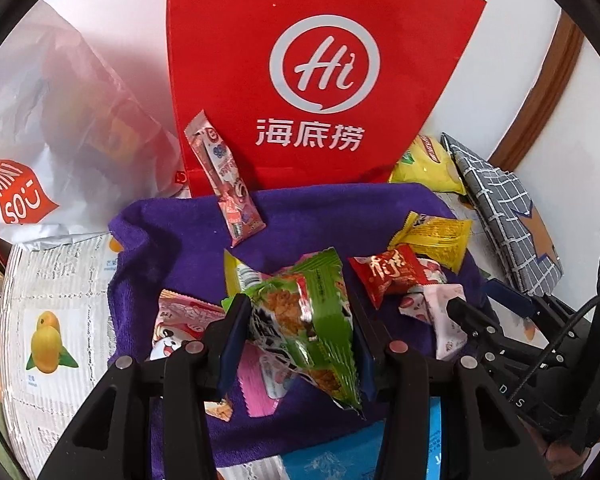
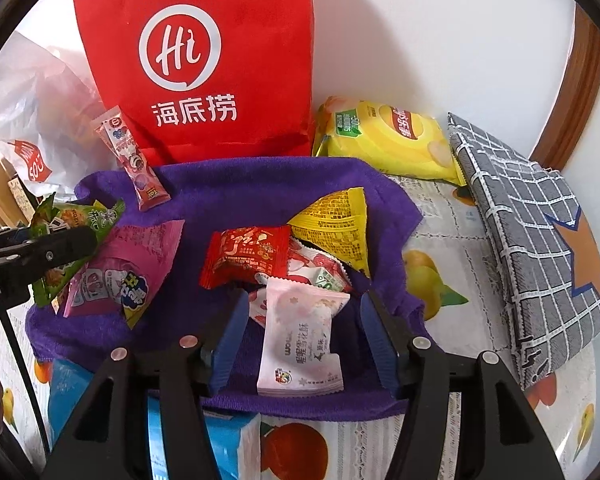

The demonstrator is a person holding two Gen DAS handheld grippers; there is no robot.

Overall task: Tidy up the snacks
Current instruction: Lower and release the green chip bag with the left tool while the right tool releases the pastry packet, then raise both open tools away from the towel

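The left gripper (image 1: 300,320) is pinching a green packet (image 1: 304,320), lifting it clear of the towel (image 1: 172,248) for sorting. The right gripper (image 2: 300,336) is straddling a pink packet (image 2: 300,344), pads not touching.

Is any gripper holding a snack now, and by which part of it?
The left gripper grips the green packet across its middle. The right gripper holds nothing; the pink packet lies untouched between its pads.
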